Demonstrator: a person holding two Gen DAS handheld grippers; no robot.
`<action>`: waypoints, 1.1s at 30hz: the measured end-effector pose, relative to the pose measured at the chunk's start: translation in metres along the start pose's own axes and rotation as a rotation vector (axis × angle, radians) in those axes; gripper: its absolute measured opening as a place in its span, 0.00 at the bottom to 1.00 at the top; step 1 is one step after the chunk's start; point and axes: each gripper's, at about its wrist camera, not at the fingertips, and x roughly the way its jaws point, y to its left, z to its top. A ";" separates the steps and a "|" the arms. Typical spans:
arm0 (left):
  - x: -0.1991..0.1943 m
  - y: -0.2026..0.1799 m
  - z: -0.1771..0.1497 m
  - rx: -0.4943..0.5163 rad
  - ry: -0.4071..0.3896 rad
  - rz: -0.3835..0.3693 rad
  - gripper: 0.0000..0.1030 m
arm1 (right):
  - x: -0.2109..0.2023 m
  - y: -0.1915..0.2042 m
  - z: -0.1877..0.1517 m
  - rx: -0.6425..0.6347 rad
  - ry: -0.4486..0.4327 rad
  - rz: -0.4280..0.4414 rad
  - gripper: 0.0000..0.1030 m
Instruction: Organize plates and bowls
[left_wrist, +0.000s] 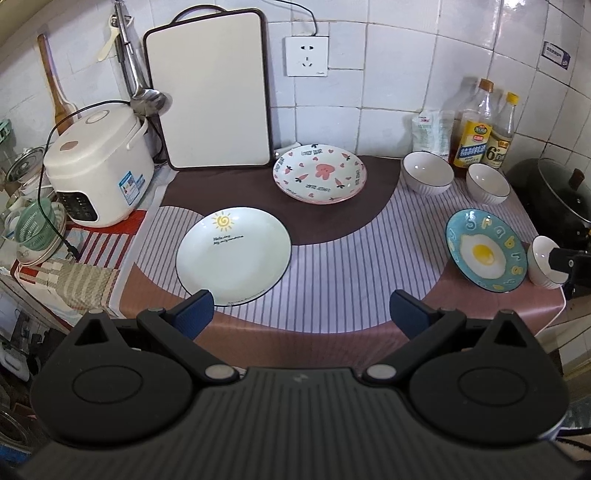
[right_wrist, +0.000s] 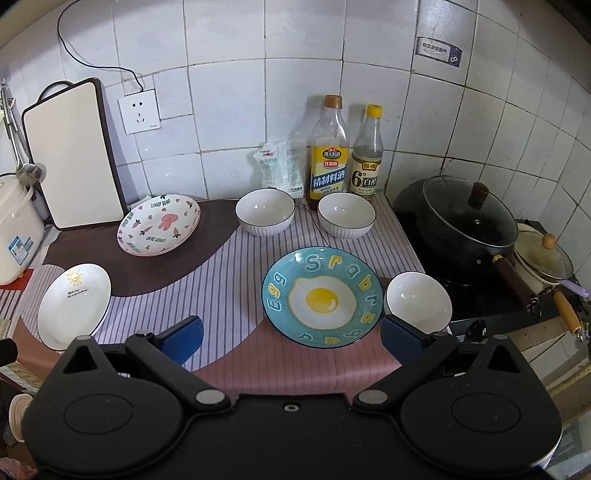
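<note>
Three plates lie apart on the cloth: a white sun plate (left_wrist: 233, 254) (right_wrist: 74, 304) at the left, a pink rabbit plate (left_wrist: 320, 173) (right_wrist: 159, 224) at the back, a blue egg plate (left_wrist: 484, 250) (right_wrist: 322, 297) at the right. Two white bowls (left_wrist: 427, 172) (left_wrist: 487, 183) stand at the back (right_wrist: 265, 211) (right_wrist: 346, 215). A third bowl (left_wrist: 543, 261) (right_wrist: 419, 301) stands right of the egg plate. My left gripper (left_wrist: 302, 315) is open and empty in front of the sun plate. My right gripper (right_wrist: 291, 341) is open and empty in front of the egg plate.
A rice cooker (left_wrist: 98, 164) and a cutting board (left_wrist: 208, 90) stand at the back left. Two bottles (right_wrist: 328, 151) (right_wrist: 367, 151) and a packet (right_wrist: 279, 168) stand by the wall. A lidded black wok (right_wrist: 467, 225) sits on the stove at the right.
</note>
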 end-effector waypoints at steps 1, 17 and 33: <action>-0.001 0.002 0.001 -0.008 -0.005 0.007 1.00 | 0.000 0.001 0.000 -0.001 0.001 -0.001 1.00; 0.030 0.102 0.041 -0.104 -0.088 0.055 0.99 | 0.017 0.056 0.019 -0.070 -0.229 0.387 1.00; 0.207 0.200 0.036 0.080 0.031 -0.008 0.97 | 0.178 0.208 0.001 -0.128 -0.001 0.666 1.00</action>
